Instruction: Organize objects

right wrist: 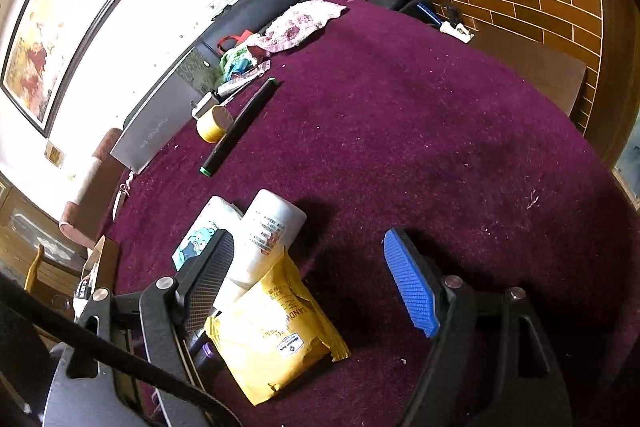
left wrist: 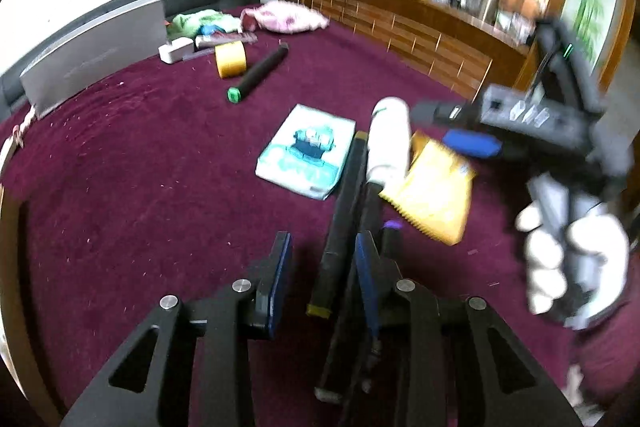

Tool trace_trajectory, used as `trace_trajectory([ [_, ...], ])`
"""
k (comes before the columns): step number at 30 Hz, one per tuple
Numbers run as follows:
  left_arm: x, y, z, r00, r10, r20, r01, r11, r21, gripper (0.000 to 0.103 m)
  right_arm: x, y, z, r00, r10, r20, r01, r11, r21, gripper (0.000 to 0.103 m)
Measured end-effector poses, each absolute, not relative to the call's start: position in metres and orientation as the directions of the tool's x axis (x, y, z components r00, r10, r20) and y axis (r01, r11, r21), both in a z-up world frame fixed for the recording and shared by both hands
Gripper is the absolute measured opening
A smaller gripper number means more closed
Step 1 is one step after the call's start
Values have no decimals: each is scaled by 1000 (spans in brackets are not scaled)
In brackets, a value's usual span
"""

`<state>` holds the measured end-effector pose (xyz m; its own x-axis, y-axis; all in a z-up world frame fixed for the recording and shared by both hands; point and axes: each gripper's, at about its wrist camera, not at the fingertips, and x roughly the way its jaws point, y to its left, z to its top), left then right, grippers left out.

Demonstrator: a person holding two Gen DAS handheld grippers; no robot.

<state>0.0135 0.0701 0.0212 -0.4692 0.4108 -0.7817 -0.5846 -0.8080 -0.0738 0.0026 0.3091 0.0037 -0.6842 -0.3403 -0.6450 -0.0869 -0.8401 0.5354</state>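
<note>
Maroon carpet-like cloth (right wrist: pixel 440 115) covers the work surface, with a wooden cabinet behind. Ahead of the left gripper (left wrist: pixel 322 269) lies a small cluster: black markers (left wrist: pixel 344 211), a white bottle (left wrist: pixel 390 143), a yellow snack packet (left wrist: pixel 434 187) and a tissue pack (left wrist: pixel 306 151). Its jaws stand slightly apart, a marker lying between them with no pad clearly pressing it. The right gripper (right wrist: pixel 316 275) has its jaws wide apart, the packet low between them. Risk: closing here could pinch the packet's edge only, dragging the bottle and scattering the markers.
</note>
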Motion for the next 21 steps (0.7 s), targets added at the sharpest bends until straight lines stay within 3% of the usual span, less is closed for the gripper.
trace_trajectory([
  [5, 5, 87, 11, -492, 331, -805, -606, -795, 43, 27, 3, 311, 3, -685, -352, -638, -83, -832, 548, 80],
  [11, 12, 107, 11, -497, 337, -799, -653, -752, 89, 28, 3, 315, 2, -686, -379, -621, -79, -810, 581, 81],
  [12, 10, 109, 10, -504, 328, -799, -648, -755, 99, 30, 3, 316, 1, -687, -385, -617, -77, -805, 588, 82],
  [14, 4, 112, 9, -529, 308, -791, -620, -777, 113, 49, 3, 316, 1, -688, -389, -612, -74, -802, 592, 82],
  [17, 1, 107, 8, -529, 314, -788, -602, -793, 88, 52, 3, 315, 1, -691, -392, -607, -66, -802, 593, 85],
  [18, 1, 106, 9, -521, 320, -792, -603, -794, 76, 50, 4, 315, 1, -693, -393, -605, -63, -802, 594, 86],
  [20, 2, 101, 10, -484, 354, -800, -609, -793, 18, 17, 4, 315, 1, -698, -397, -596, -61, -796, 602, 89],
  [21, 4, 99, 12, -475, 356, -805, -610, -792, 9, 14, 4, 316, 1, -704, -402, -586, -64, -786, 615, 90],
])
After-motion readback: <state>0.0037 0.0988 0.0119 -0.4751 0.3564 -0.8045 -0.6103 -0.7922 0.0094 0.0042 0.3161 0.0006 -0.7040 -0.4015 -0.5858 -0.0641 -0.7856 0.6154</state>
